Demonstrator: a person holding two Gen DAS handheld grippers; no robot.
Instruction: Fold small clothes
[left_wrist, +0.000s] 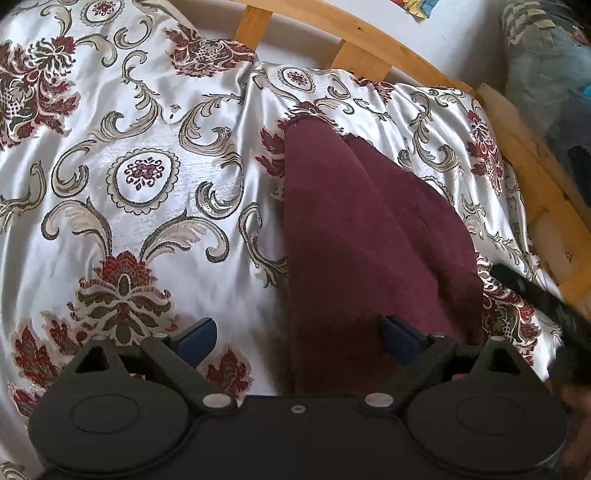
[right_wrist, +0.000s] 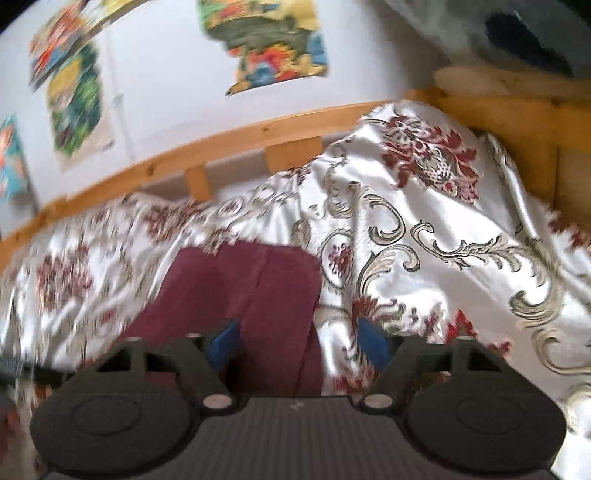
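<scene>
A small maroon garment (left_wrist: 369, 229) lies flat on a white satin bedspread (left_wrist: 155, 155) with red and gold floral patterns. My left gripper (left_wrist: 299, 338) is open, its blue pads straddling the garment's near left edge just above it. In the right wrist view the same garment (right_wrist: 251, 284) lies ahead. My right gripper (right_wrist: 299, 343) is open, its left pad over the cloth and its right pad over the bedspread (right_wrist: 424, 240) beside the garment's right edge. The right gripper's black body (left_wrist: 546, 306) shows at the right edge of the left wrist view.
A wooden bed frame (left_wrist: 369, 40) with slats runs along the far side, against a white wall with colourful posters (right_wrist: 273, 44). A wooden post (right_wrist: 517, 122) and bundled blue-grey fabric (left_wrist: 546, 55) stand at the right. The bedspread is rumpled at the far right.
</scene>
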